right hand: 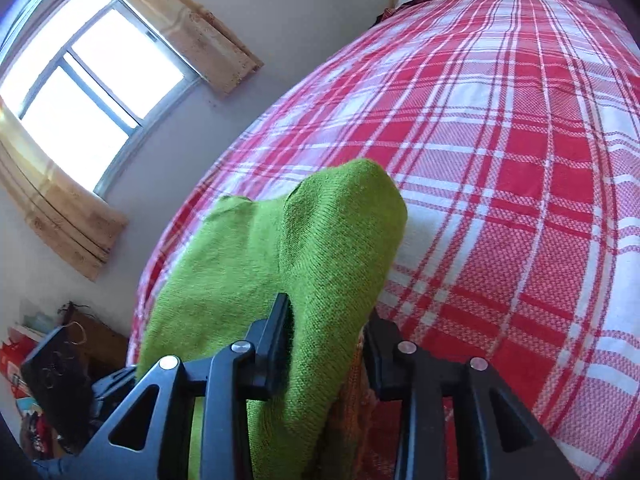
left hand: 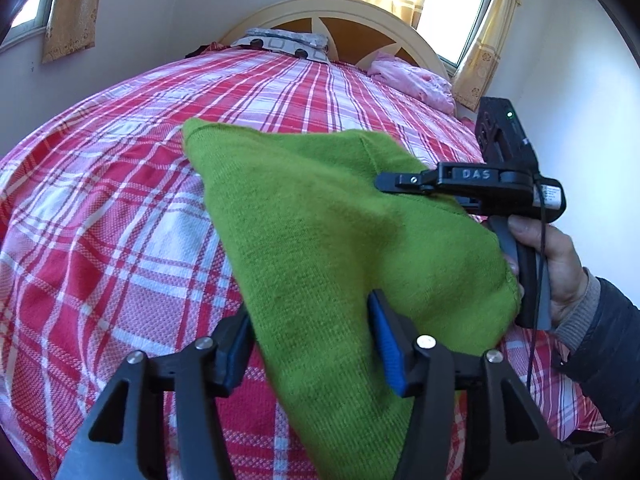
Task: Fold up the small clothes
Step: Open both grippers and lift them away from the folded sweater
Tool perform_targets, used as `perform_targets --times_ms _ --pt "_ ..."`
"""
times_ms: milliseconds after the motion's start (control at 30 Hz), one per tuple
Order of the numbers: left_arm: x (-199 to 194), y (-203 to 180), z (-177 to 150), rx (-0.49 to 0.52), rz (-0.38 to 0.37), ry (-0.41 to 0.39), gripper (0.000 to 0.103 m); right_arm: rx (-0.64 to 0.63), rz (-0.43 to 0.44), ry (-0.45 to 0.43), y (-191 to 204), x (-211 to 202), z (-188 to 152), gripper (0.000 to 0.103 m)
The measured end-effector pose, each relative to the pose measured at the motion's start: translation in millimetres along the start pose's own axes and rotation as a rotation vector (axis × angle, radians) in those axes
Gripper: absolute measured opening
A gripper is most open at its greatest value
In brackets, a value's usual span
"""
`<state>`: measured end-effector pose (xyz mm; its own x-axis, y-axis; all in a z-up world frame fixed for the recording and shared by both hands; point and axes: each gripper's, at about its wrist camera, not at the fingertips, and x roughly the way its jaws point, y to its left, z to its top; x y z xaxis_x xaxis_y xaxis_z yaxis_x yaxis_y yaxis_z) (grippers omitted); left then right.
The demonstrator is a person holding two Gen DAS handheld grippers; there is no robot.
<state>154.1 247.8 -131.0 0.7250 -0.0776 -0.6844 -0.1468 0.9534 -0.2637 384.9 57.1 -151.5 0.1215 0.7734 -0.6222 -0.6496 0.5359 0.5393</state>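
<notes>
Nearest, the left gripper (left hand: 310,344) pinches the green knit garment (left hand: 320,240) between its pads; at three o'clock the right gripper (right hand: 326,344) clamps another edge. The cloth hangs above the plaid bedspread (left hand: 100,200). Uneven pulling could slip the knit free or skew the fold.

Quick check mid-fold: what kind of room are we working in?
Most likely a home bedroom: a bed under a red-and-white plaid cover, a curved wooden headboard with a patterned pillow, and yellow-curtained windows.
</notes>
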Motion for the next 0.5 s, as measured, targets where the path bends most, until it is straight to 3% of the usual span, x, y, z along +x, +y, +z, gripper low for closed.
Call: perform_targets --times_ms 67,200,267,333,433,500 --pt "-12 0 3 -0.010 -0.004 -0.036 0.057 -0.011 -0.033 -0.004 1 -2 -1 0.041" --pt "-24 1 13 0.006 0.077 -0.114 0.082 -0.019 -0.098 -0.032 3 -21 -6 0.044" --pt "-16 6 21 0.011 0.145 -0.108 0.082 -0.050 -0.162 -0.070 10 -42 -13 0.044" --pt "-8 16 26 -0.024 0.177 -0.094 0.082 -0.082 -0.154 -0.096 18 -63 -23 0.044" --pt "2 23 24 -0.048 0.199 -0.060 0.088 -0.142 -0.173 -0.076 33 -77 -42 0.056" --pt "8 25 19 -0.052 0.224 -0.033 0.092 -0.202 -0.279 -0.033 37 -70 -60 0.057"
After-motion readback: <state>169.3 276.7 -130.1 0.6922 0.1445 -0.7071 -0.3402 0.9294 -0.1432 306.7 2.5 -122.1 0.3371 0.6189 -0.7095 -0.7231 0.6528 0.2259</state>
